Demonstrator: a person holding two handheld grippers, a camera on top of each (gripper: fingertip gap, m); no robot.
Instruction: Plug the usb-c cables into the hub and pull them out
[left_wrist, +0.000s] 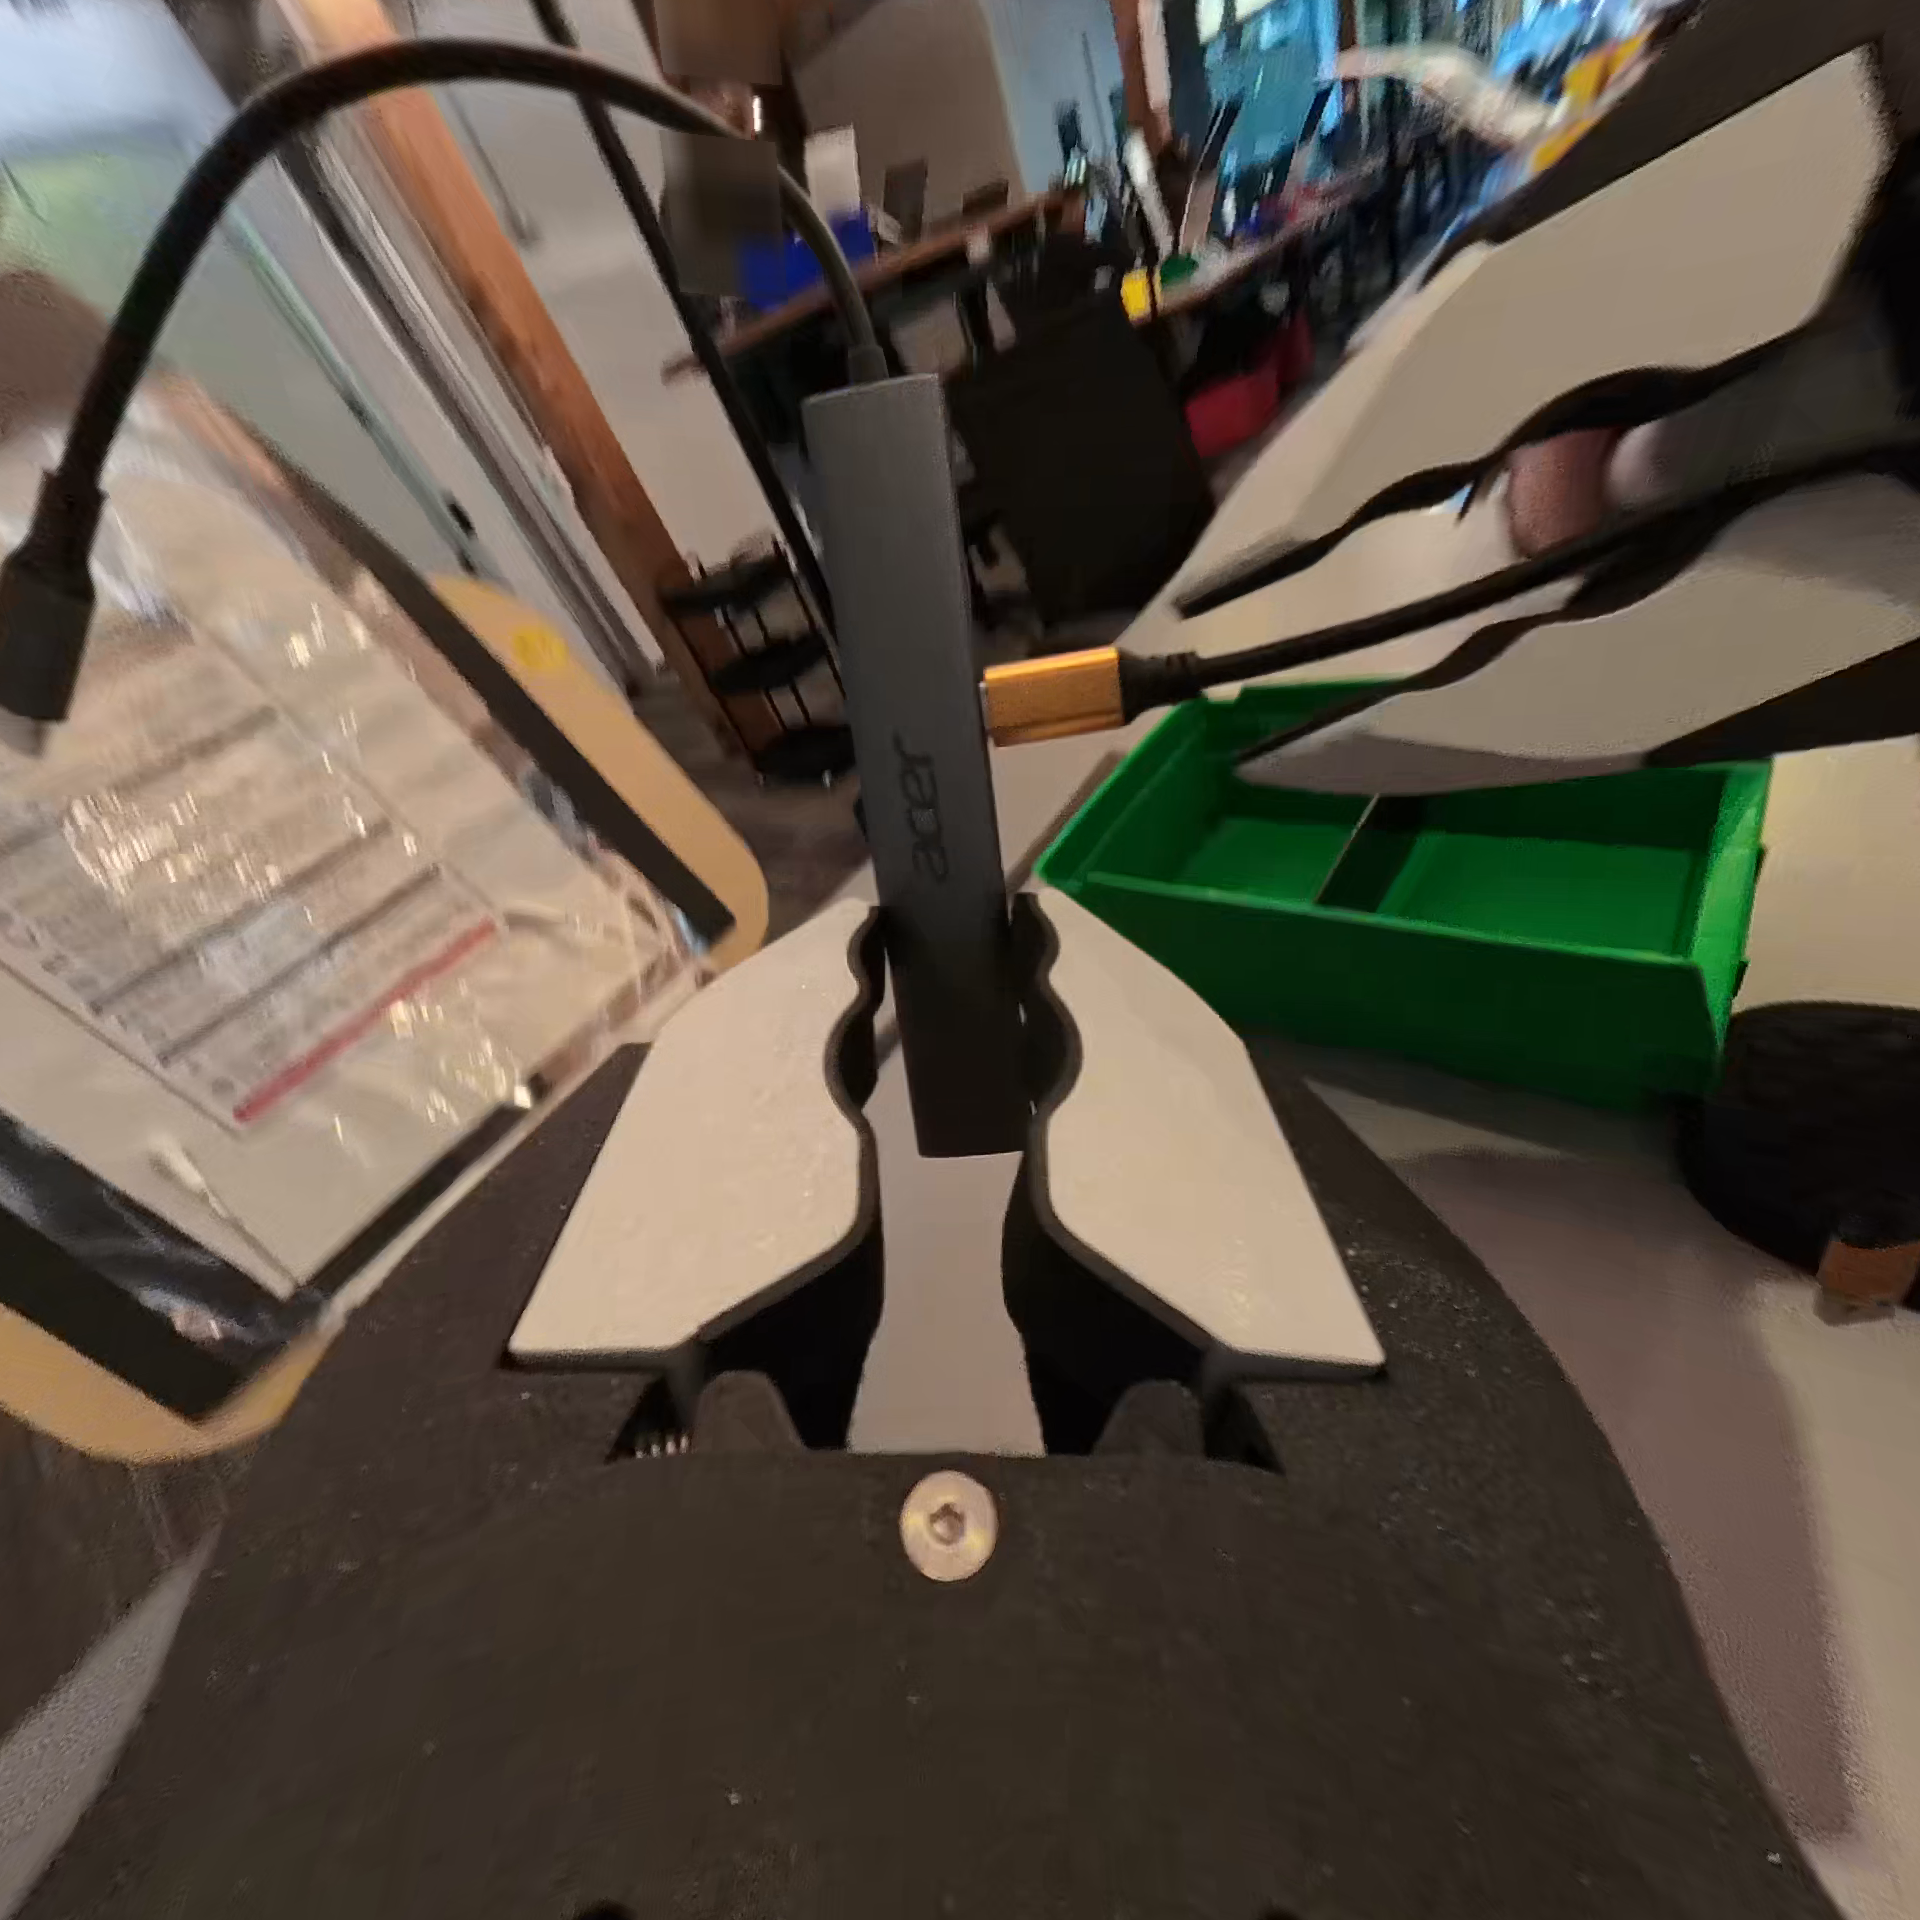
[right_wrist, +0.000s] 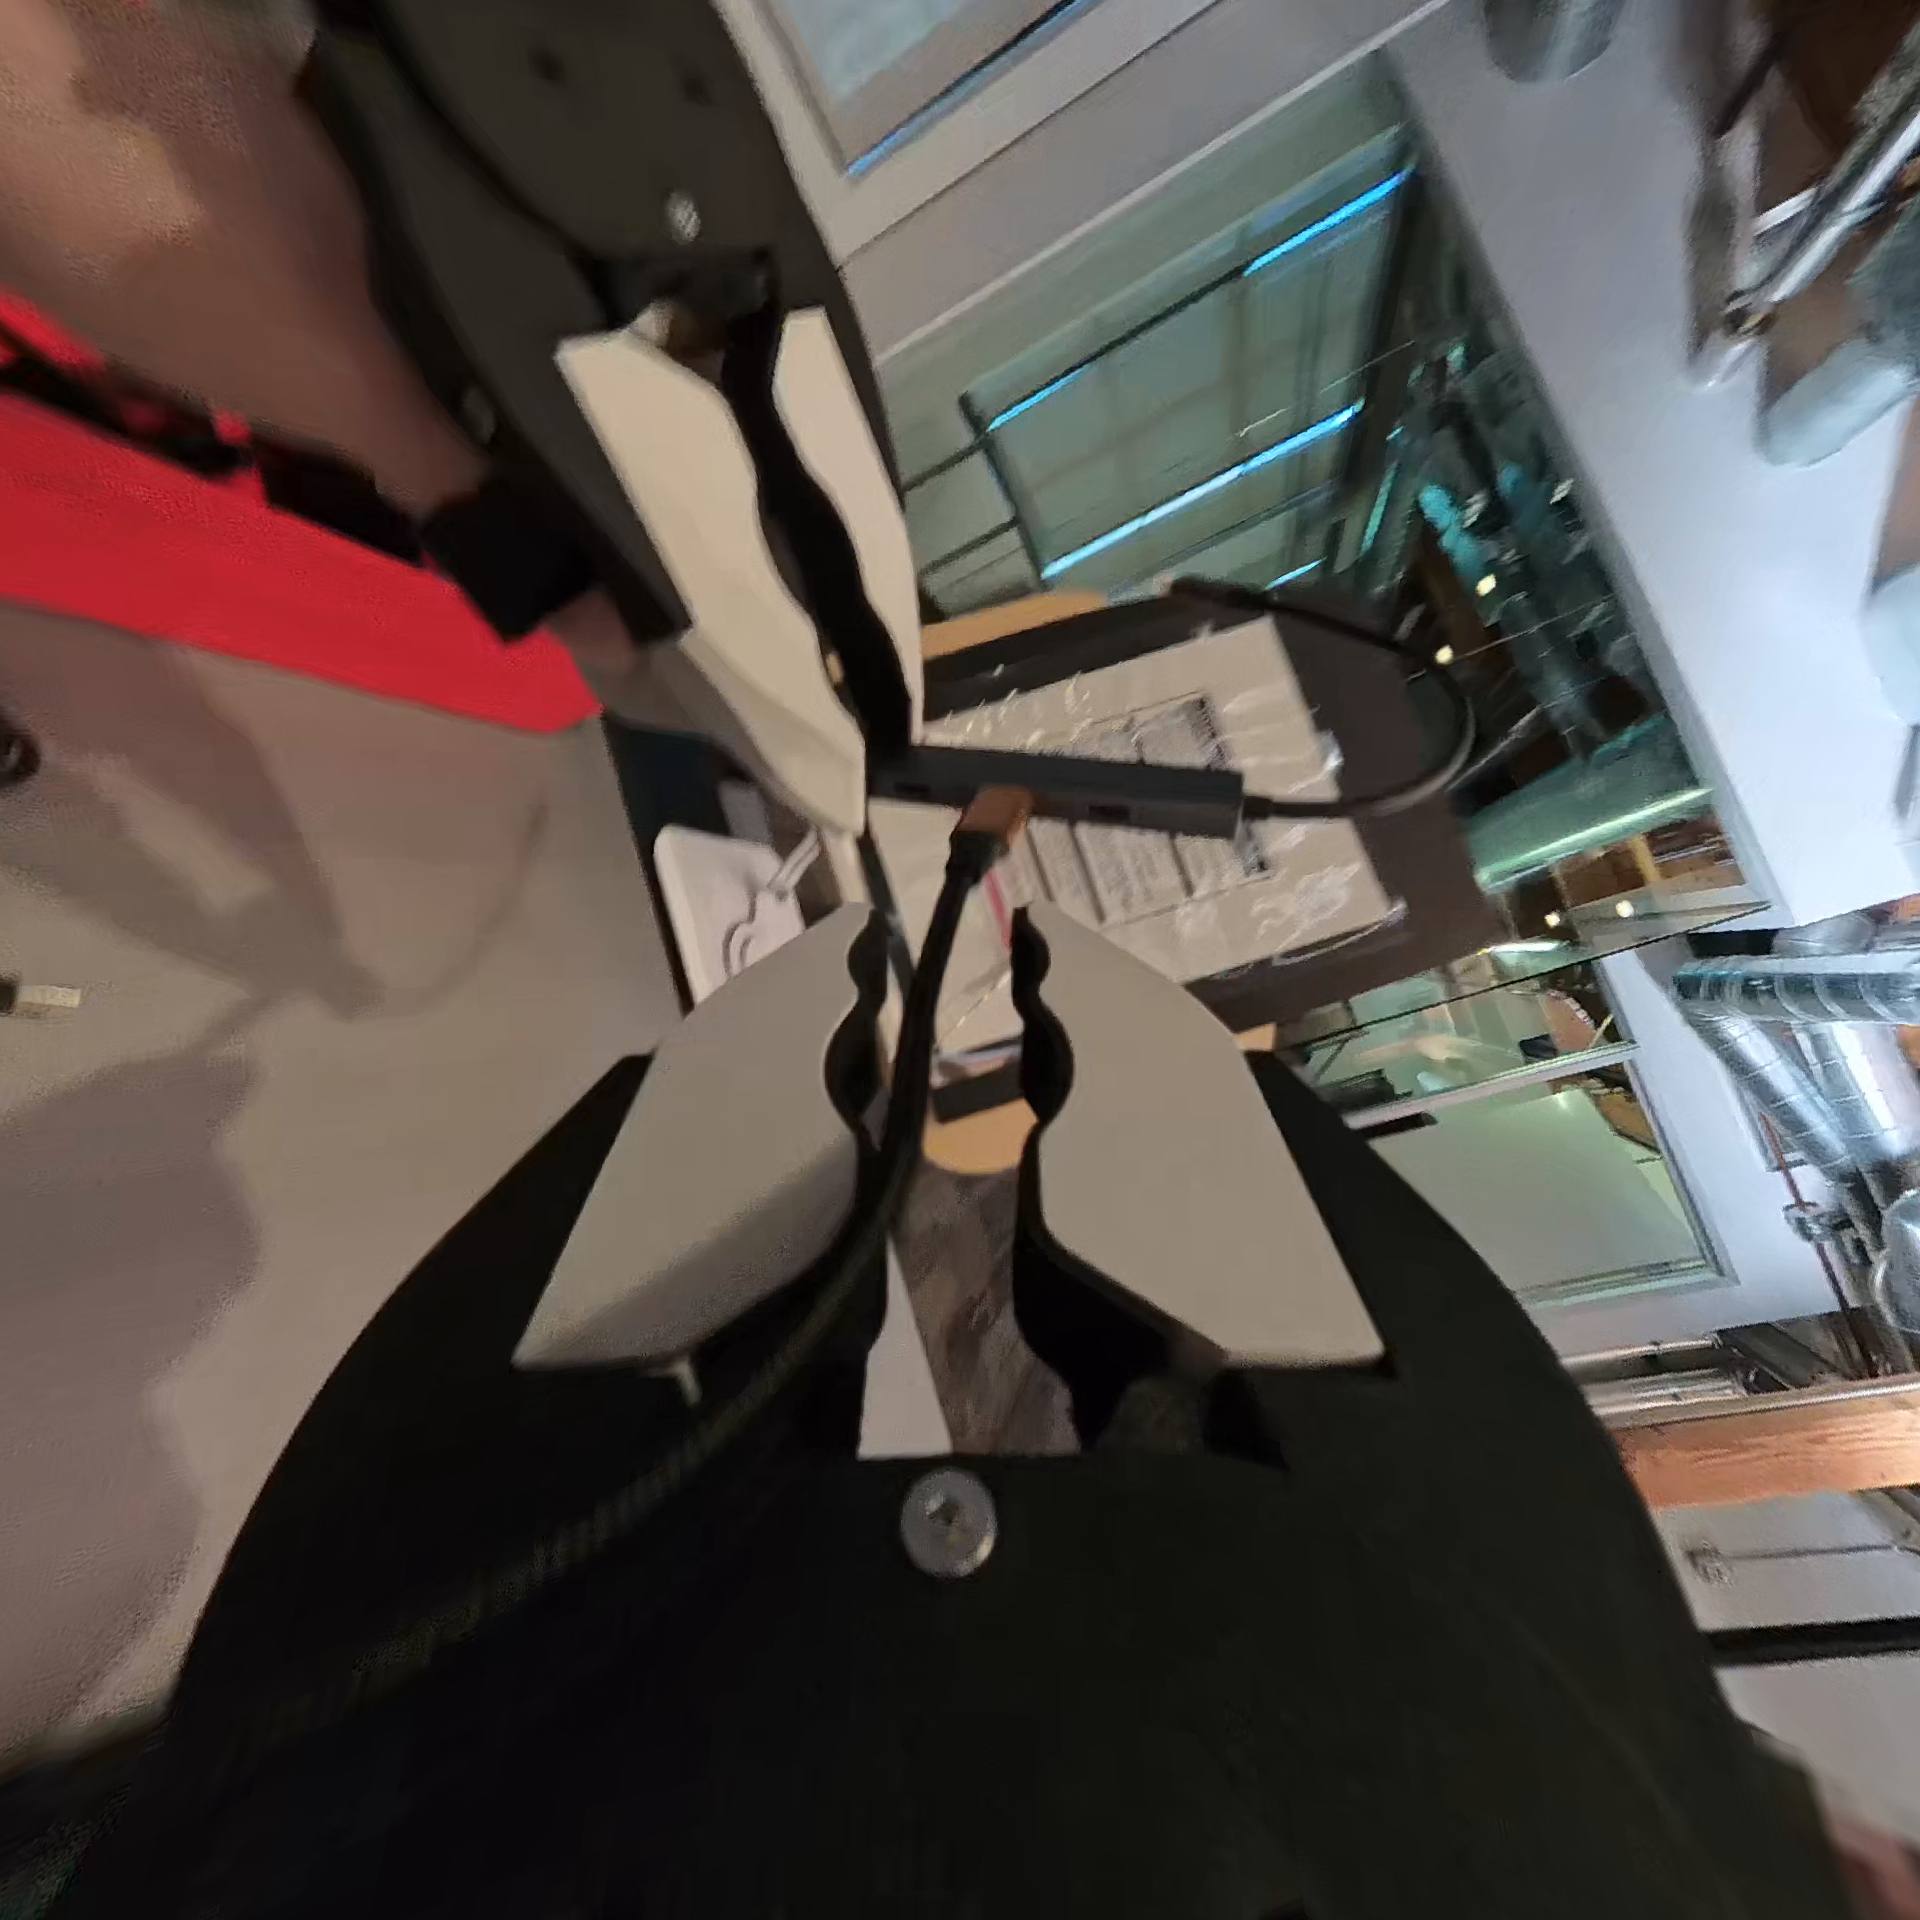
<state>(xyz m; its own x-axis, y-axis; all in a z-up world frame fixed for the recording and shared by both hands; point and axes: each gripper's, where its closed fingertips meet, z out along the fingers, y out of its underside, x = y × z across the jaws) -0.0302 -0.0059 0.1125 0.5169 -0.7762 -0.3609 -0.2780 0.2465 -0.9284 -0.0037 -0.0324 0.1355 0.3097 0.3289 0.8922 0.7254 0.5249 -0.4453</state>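
Observation:
My left gripper (left_wrist: 951, 925) is shut on the lower end of a slim grey hub (left_wrist: 914, 675) and holds it upright above the table. The hub's own black lead arcs up and left to a black plug (left_wrist: 42, 644). A gold USB-C plug (left_wrist: 1055, 694) on a black cable butts against the hub's right edge, with its metal tip hidden. In the right wrist view the gold plug (right_wrist: 995, 816) meets the hub (right_wrist: 1122, 781) side-on. My right gripper (right_wrist: 951, 925) is open. The cable (right_wrist: 909, 1060) runs loose between the fingers, against the left one. The left gripper (right_wrist: 883, 748) shows at upper left.
A green divided bin (left_wrist: 1455, 935) stands at the right on the white table, with a black round object (left_wrist: 1818, 1143) beside it. A clear plastic bag over printed paper (left_wrist: 260, 831) lies at the left. A person's red and grey clothing (right_wrist: 208, 520) fills the left of the right wrist view.

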